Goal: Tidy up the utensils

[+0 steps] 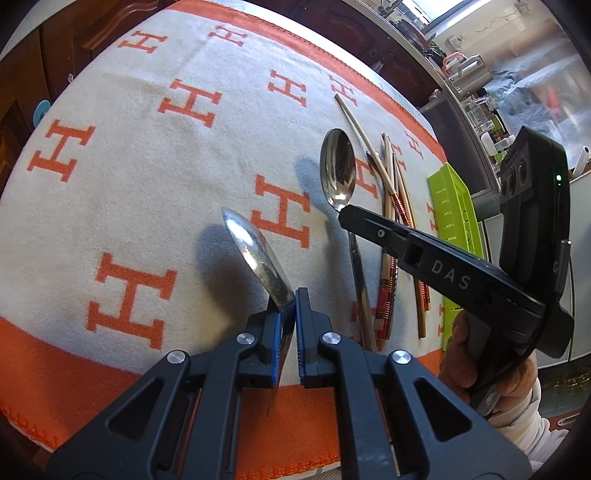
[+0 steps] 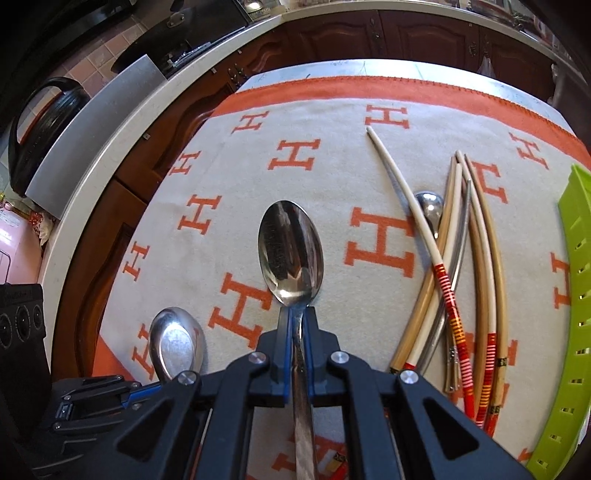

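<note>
Two handheld black grippers work over a cream woven cloth (image 2: 325, 177) patterned with orange H letters and edged in orange. The left gripper (image 1: 289, 314) has its blue-padded fingers clenched on the neck of a shiny steel spoon (image 1: 255, 254), whose bowl tilts up and away above the cloth. The right gripper (image 2: 297, 332) likewise grips a second polished steel spoon (image 2: 291, 251) by the neck, bowl facing up and pointing forward, with the handle running back between the jaws. To the right lies a loose pile of chopsticks (image 2: 476, 266), pale bamboo and cream with red and orange banded ends, crossing over a third silver spoon (image 2: 430, 210). Beside them, at the far right, sits a lime-green perforated plastic tray (image 2: 565, 295). Dark wooden cabinets (image 2: 325, 33) stand beyond the cloth
</note>
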Tool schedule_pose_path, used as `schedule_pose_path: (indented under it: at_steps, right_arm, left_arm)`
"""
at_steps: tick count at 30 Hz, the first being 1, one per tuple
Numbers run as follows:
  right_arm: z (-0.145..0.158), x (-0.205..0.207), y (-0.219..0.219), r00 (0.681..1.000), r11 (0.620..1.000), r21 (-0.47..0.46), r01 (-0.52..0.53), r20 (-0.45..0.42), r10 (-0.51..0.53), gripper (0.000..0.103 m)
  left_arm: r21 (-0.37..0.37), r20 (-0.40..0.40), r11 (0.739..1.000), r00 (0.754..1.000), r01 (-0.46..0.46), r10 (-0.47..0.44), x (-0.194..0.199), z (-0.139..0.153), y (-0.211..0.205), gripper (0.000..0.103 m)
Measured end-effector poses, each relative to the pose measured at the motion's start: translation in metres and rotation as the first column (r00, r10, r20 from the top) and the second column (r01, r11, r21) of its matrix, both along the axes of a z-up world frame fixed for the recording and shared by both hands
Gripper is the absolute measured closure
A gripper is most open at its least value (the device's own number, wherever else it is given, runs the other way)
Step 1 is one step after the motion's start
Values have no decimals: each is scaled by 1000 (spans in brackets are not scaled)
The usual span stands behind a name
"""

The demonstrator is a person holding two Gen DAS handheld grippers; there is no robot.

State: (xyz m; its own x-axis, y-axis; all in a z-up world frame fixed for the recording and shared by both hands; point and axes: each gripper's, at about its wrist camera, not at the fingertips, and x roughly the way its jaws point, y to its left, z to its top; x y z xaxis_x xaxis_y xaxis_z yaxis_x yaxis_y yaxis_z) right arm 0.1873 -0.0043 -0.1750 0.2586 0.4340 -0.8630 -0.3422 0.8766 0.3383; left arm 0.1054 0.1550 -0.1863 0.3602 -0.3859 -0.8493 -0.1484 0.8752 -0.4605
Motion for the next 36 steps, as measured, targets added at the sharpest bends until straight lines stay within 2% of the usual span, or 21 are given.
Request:
schedule_pose_path:
  at_steps: [12, 14, 17, 20, 26, 28, 36]
  right_arm:
    - [21, -12, -46, 997, 992, 90, 83, -7, -83, 98]
    - [26, -14, -55, 995, 990, 106, 97, -6, -97, 103]
    - [38, -19, -75, 992, 982, 141, 124, 10, -127, 103]
    - [45, -22, -91, 990, 981, 139, 133, 25, -137, 103]
    - [30, -24, -86, 999, 988, 144, 51, -28, -47, 100]
    - [21, -25, -80, 999, 992, 113, 47, -31, -44, 93]
    - [-5, -17, -68, 996, 991, 124, 56, -81, -46, 93]
  left_arm:
    - [34, 38, 997, 997, 63, -65, 0, 24, -18, 99]
    - [36, 38, 996, 996, 80, -81, 0, 28, -25, 99]
    - [43, 47, 992, 992, 116, -118, 3, 37, -41, 99]
    - [48, 58, 989, 988, 141, -144, 8, 44, -57, 99]
    - [63, 77, 988, 986, 143, -147, 12, 58, -77, 99]
    - [69, 70, 989, 989, 128, -133, 12, 57, -75, 99]
    - [70, 47, 993, 994, 94, -97, 5, 51, -61, 99]
